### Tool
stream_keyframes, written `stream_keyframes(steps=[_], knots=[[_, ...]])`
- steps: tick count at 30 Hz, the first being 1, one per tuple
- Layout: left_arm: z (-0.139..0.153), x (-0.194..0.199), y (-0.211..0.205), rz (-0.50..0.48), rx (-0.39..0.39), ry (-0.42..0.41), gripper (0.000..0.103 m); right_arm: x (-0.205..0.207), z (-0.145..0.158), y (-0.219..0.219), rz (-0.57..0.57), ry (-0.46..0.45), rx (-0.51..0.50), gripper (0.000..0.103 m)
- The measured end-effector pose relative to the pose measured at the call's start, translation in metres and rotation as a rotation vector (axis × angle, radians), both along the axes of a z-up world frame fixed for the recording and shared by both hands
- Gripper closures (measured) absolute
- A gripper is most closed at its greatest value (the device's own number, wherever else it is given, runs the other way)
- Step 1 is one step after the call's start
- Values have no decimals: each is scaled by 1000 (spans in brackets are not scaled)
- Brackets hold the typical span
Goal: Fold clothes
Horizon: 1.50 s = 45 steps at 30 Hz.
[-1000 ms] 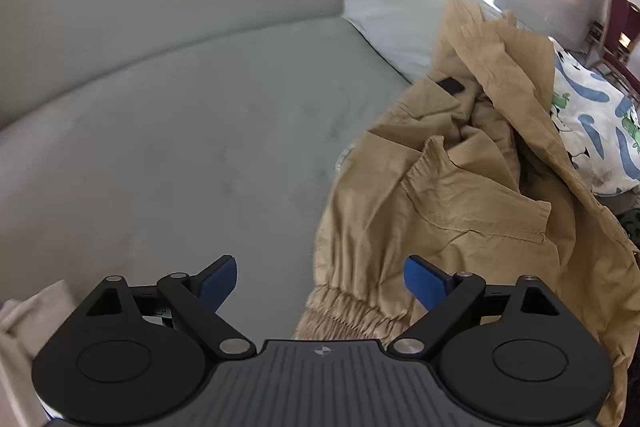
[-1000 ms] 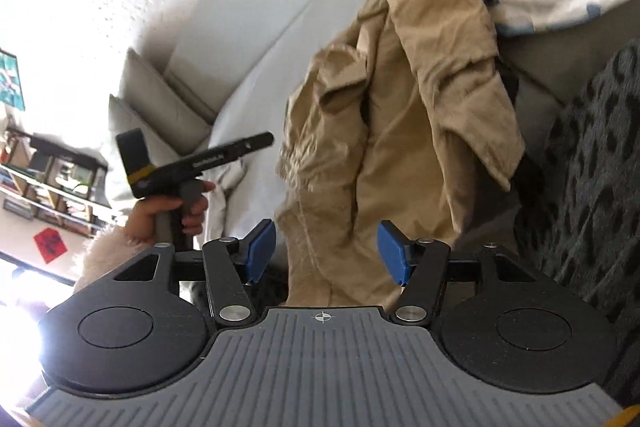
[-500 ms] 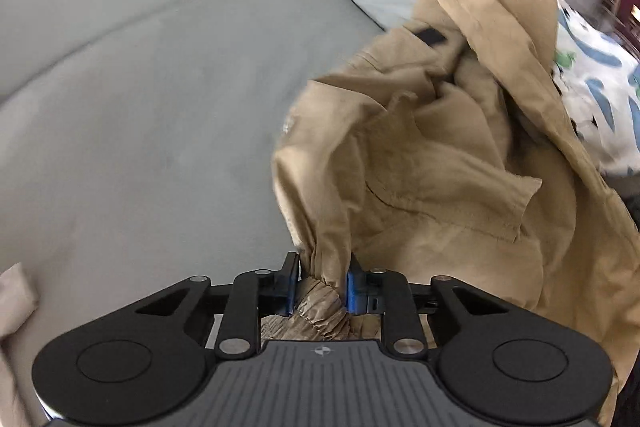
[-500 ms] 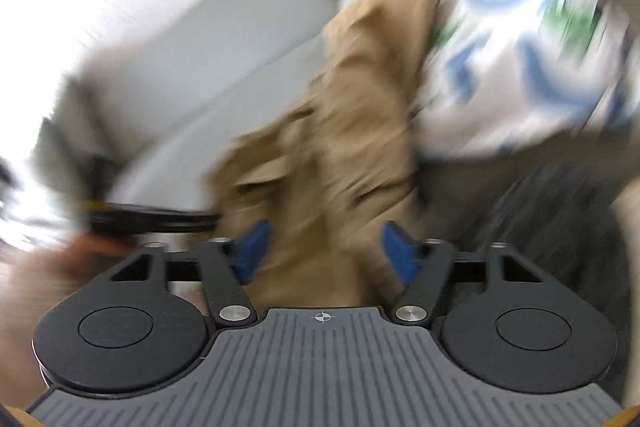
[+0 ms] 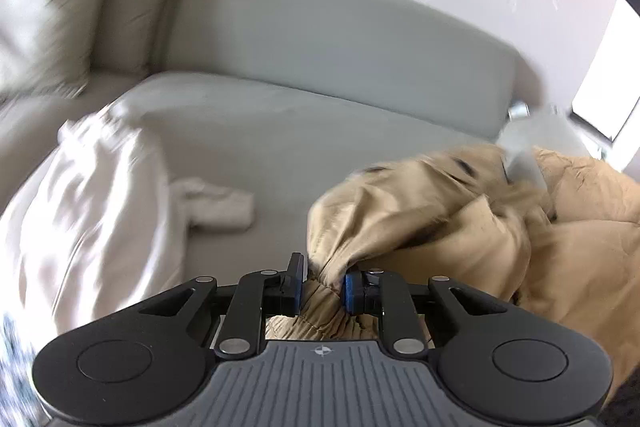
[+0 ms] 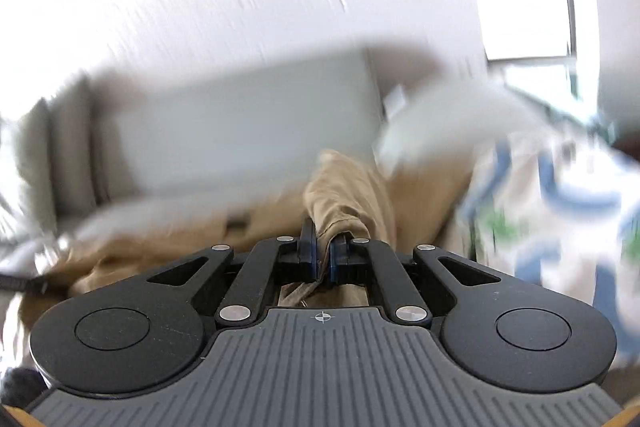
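Observation:
A tan garment (image 5: 500, 227) lies bunched on the grey sofa seat (image 5: 280, 147), at the right of the left wrist view. My left gripper (image 5: 322, 287) is shut on its gathered elastic cuff. In the right wrist view the same tan garment (image 6: 348, 195) runs up from my right gripper (image 6: 322, 255), which is shut on a fold of it. Both views are blurred by motion.
A white garment (image 5: 92, 195) with a rolled sleeve (image 5: 216, 203) lies on the seat at left. Cushions (image 5: 80, 19) stand at the back left. A white cloth with blue and green print (image 6: 560, 207) lies at right. The sofa backrest (image 5: 340, 39) curves behind.
My left gripper closed on the tan cuff and has pulled it leftward across the seat. My right gripper, open before, has shut on a fold of the tan garment and swung.

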<state>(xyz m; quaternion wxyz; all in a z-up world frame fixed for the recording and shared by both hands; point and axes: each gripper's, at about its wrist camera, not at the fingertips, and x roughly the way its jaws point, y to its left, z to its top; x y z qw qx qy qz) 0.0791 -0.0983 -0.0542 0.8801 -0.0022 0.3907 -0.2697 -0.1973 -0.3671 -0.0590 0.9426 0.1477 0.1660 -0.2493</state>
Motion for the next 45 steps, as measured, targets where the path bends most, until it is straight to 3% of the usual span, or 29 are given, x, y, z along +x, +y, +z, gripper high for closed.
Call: stream_keyframes(steps=[3, 5, 8, 12, 14, 17, 18, 21, 23, 26, 30, 33, 35, 38, 40, 45], knots=[[-6, -16, 27, 53, -47, 63, 84, -6, 0, -3, 6, 24, 40, 97], [-12, -25, 37, 62, -71, 107, 84, -9, -14, -15, -6, 83, 154, 95], [-12, -41, 20, 32, -53, 66, 85, -17, -38, -28, -13, 172, 309, 88], [1, -46, 10, -21, -70, 15, 85, -27, -48, -23, 11, 245, 332, 79], [9, -48, 3, -47, -88, -5, 86, -35, -43, -17, -14, 265, 328, 53], [21, -53, -9, -100, -128, -18, 86, -52, -20, -1, -25, 209, 255, 46], [26, -54, -15, -125, -147, -13, 86, -54, -11, 7, 32, 178, 228, 45], [41, -58, -37, -212, -191, 0, 87, -57, 14, 45, 354, 115, 132, 41], [51, -63, -54, -271, -209, 5, 87, -59, 26, 78, 520, 107, 20, 38], [63, -72, -82, -350, -239, 24, 87, -60, 35, 116, 606, 102, -123, 37], [69, -94, -122, -436, -239, 16, 87, -61, 34, 123, 570, 106, -115, 33], [70, -110, -148, -501, -192, -38, 88, -68, 32, 113, 482, 108, -123, 23], [70, -110, -159, -514, -187, -20, 88, -74, 30, 101, 430, 102, -128, 17], [71, -110, -172, -566, -184, 25, 88, -76, 26, 89, 373, 114, -120, 17], [74, -115, -176, -593, -177, 29, 88, -76, 22, 83, 344, 137, -126, 24], [73, -125, -186, -625, -163, 22, 86, -72, 16, 67, 286, 115, -101, 25]])
